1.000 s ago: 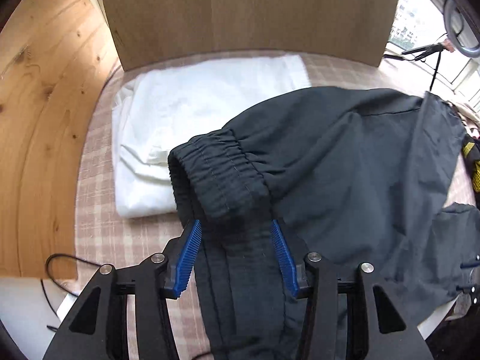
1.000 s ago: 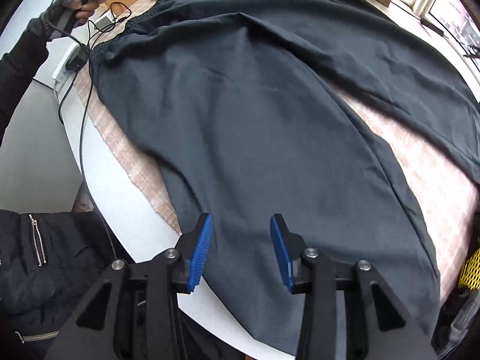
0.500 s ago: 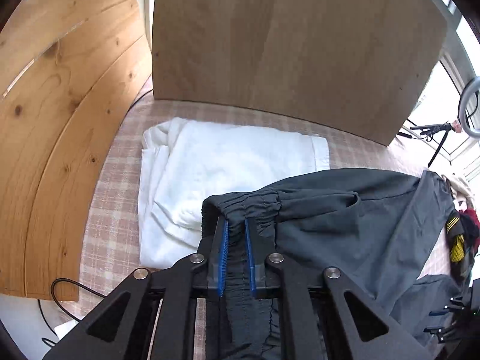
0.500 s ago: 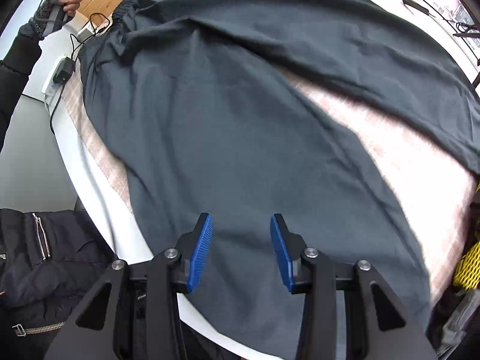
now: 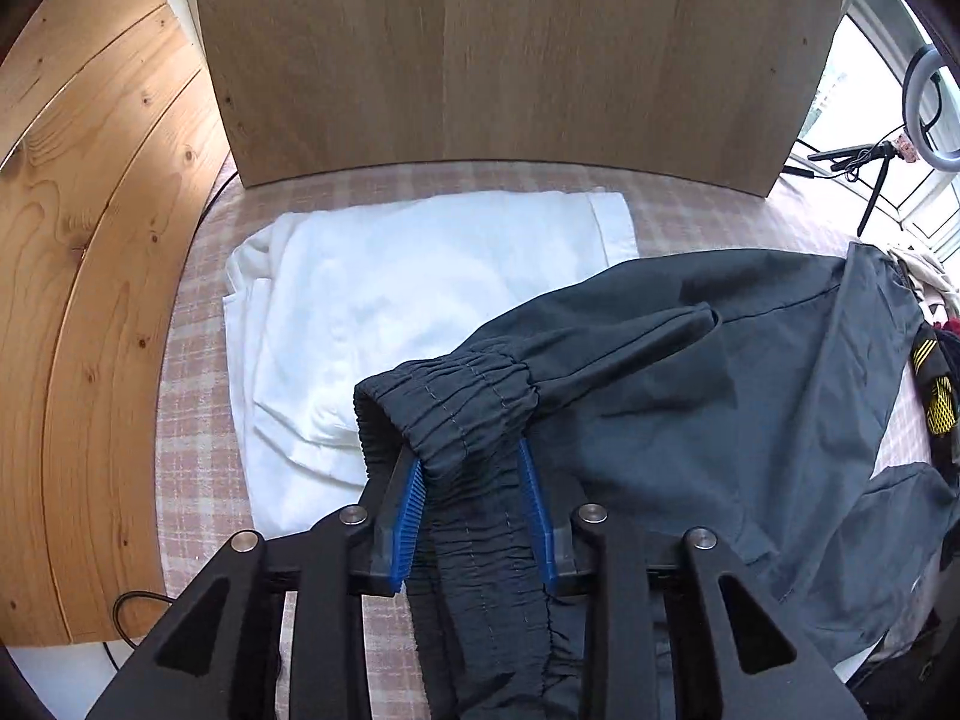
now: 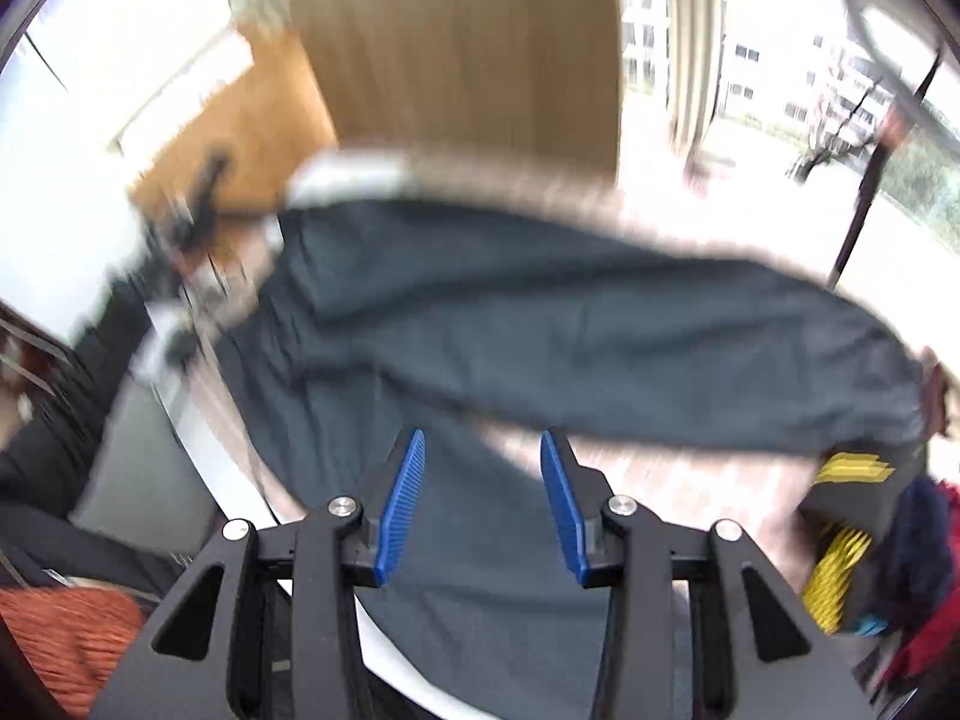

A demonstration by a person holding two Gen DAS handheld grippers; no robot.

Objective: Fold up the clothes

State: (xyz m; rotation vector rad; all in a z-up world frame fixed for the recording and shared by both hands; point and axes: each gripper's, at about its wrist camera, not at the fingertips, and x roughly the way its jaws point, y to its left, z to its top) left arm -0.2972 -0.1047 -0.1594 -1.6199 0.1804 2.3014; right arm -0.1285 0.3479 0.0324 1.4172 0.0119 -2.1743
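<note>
Left wrist view, trousers: the dark grey trousers (image 5: 690,396) lie spread over the right and centre of the frame on the checked cloth of the counter (image 5: 198,480), their elastic waistband (image 5: 450,402) bunched at lower centre.
Left wrist view, tongs: the left tongs (image 5: 471,510) stand apart, a blue pad on each side of the waistband; the gathered band runs between them and down out of the frame. The pads do not look pressed onto the cloth, so this reads as a loose straddle and not a clamp.
Left wrist view, neighbours: a folded white garment (image 5: 420,312) lies at centre left, partly under the waistband end; a wooden board (image 5: 510,60) stands upright behind it at the top.
Right wrist view, trousers: the frame is blurred, but the trousers (image 6: 540,336) stretch across the middle, one leg running toward the right edge and the other down toward the bottom centre.
Right wrist view, tongs: the right tongs (image 6: 483,504) are apart and hold nothing, hovering over dark cloth at lower centre.
Right wrist view, clutter: yellow and dark items (image 6: 852,540) sit at lower right.
Step in hand, as a judgement: laying out or regripping the trousers, which are not yet a neat folded stack.
Next move, as a judgement: each pair of tongs needs a firm bite, left on the waistband, right on a leg, so one half can be carried over the other without dragging the white garment.
</note>
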